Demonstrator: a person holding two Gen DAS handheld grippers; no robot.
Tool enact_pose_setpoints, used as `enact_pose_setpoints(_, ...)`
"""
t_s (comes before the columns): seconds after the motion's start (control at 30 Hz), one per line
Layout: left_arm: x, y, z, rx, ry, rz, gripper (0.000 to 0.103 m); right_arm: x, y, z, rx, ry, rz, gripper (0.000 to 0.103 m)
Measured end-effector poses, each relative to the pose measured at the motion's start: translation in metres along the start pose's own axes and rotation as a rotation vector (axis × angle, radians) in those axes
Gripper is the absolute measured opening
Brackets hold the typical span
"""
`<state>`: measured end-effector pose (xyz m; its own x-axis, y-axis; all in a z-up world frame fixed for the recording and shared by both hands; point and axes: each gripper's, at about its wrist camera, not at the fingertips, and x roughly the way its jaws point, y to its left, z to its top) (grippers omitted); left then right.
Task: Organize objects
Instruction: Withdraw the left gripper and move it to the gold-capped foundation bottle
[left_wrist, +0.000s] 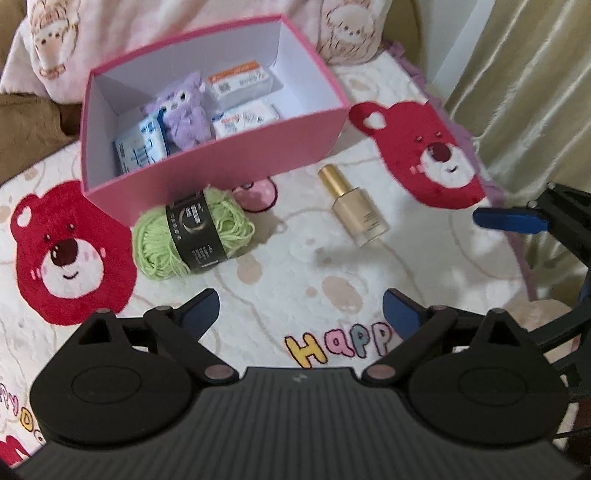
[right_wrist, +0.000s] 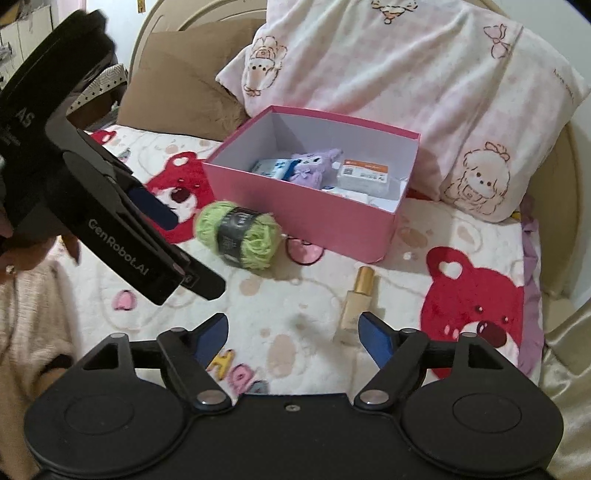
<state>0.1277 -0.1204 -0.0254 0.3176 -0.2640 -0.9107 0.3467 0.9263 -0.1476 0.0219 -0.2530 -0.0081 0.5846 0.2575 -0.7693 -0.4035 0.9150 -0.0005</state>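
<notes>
Pink box (left_wrist: 221, 162) sits on the bed blanket (left_wrist: 295, 258), holding a purple plush (left_wrist: 184, 114) and 3 packets. Green yarn (left_wrist: 192, 232) touches its front wall; gold-capped bottle (left_wrist: 358, 206) lies near, apart. Your left tongs (left_wrist: 301, 314) and right tongs (right_wrist: 293, 334) both spread apart, gripping nothing.

Hair tie (left_wrist: 258, 195) half hidden behind yarn (left_wrist: 192, 232) — label print unreadable.
</notes>
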Motion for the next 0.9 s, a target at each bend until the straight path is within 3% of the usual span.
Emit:
enact_pose_setpoints(0.17,0.027,0.006,0.003,-0.036,-0.007,0.010,0.096,0.032,-0.006,-0.007,-0.040,-0.032,0.000,0.089)
enact_pose_setpoints(0.3,0.043,0.004,0.006,-0.035,-0.057,0.027,0.096,0.064,-0.020,-0.012,-0.032,-0.017,0.008,0.090)
enact_pose_setpoints(0.43,0.060,-0.001,0.011,-0.048,-0.098,0.006,0.096,0.094,-0.036,-0.024,0.034,-0.010,-0.006,0.090)
enact_pose_setpoints(0.53,0.075,-0.006,0.013,-0.069,-0.138,-0.026,0.096,0.110,-0.051,-0.034,0.162,-0.034,-0.035,0.090)
enact_pose_setpoints(0.67,0.096,-0.012,0.016,-0.097,-0.174,-0.073,0.093,0.122,-0.058,-0.038,0.180,-0.037,-0.091,0.089)
enact_pose_setpoints(0.9,0.136,-0.003,0.016,-0.244,-0.135,-0.178,0.073,0.144,-0.064,-0.043,0.198,0.041,-0.124,0.085)
